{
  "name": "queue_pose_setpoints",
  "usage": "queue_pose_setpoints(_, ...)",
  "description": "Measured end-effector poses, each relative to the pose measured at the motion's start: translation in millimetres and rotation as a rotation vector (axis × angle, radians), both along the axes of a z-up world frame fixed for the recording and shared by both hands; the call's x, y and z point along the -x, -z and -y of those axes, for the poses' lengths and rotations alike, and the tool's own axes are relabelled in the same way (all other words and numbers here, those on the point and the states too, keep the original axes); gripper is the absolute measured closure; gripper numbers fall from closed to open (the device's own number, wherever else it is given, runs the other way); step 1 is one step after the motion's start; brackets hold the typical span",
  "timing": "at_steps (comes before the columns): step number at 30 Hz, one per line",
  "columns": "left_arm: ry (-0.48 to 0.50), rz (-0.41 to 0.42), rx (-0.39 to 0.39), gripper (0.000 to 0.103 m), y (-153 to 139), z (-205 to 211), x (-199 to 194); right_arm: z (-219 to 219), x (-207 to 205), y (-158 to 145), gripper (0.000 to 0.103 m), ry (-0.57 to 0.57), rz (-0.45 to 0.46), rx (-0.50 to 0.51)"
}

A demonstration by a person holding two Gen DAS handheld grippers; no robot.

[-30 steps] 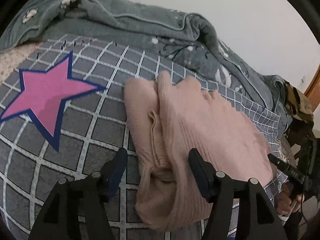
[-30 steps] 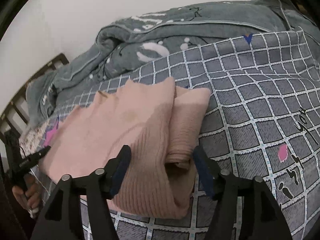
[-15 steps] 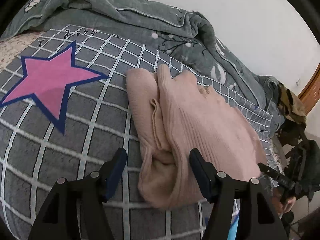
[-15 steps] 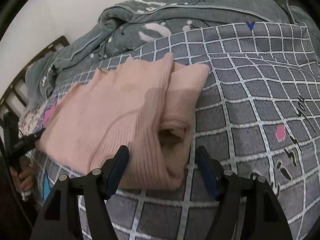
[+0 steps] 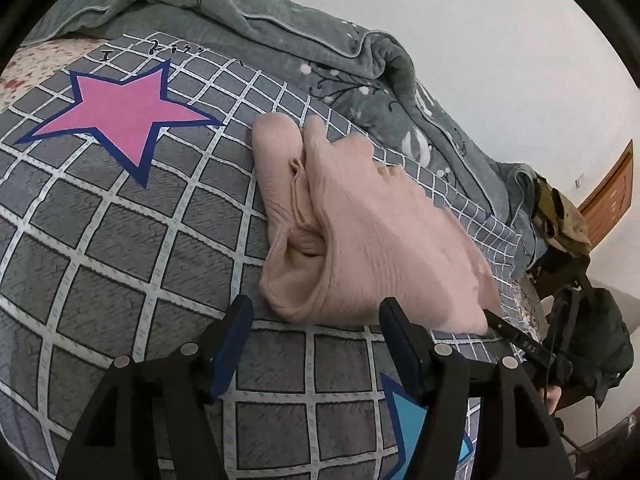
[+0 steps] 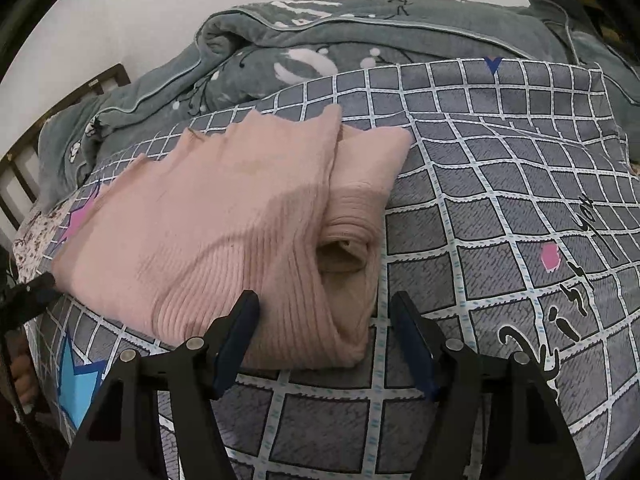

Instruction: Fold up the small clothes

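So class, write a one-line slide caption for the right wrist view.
Right gripper hovers, jaws closing but empty, beside the folded pink sweater on the checked bedspread.

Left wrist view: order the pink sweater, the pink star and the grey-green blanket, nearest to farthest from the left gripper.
1. pink sweater, just ahead of the left gripper.
2. pink star, farther off, upper left on the checked cover.
3. grey-green blanket, bunched along the wall behind both.
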State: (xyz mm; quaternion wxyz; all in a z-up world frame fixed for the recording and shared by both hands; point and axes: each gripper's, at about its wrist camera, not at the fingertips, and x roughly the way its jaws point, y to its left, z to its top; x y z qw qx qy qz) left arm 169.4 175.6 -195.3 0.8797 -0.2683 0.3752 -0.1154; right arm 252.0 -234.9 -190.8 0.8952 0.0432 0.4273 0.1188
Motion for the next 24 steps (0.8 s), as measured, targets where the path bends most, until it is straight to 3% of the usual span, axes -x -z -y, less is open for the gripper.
queue_pose_setpoints(8,0.001,0.005,0.011,0.038,3.1,7.2,-20.2,3.1,6.7,-1.6,0.041,0.012,-0.004,-0.028)
queue_pose_setpoints(12,-0.010,0.016,0.035,0.038,5.0,6.3,-29.2,10.0,0.9,-0.6,0.040,0.035,-0.018,-0.096)
queue_pose_setpoints(18,-0.042,0.034,-0.004,0.041,2.8,12.5,-35.3,0.6,-5.9,2.3,0.039,0.067,-0.006,-0.074)
queue_pose_setpoints(19,-0.048,0.039,-0.014,0.044,2.4,12.5,-35.9,-2.2,-6.9,3.0,0.043,0.063,-0.005,-0.064)
queue_pose_setpoints(21,-0.062,0.036,-0.027,0.060,2.7,12.6,-39.6,-5.8,-8.6,4.5,0.051,0.063,-0.001,-0.048)
queue_pose_setpoints(24,-0.073,0.031,0.020,0.077,6.3,7.9,-43.2,-5.9,-9.2,5.4,0.063,0.054,-0.005,-0.058)
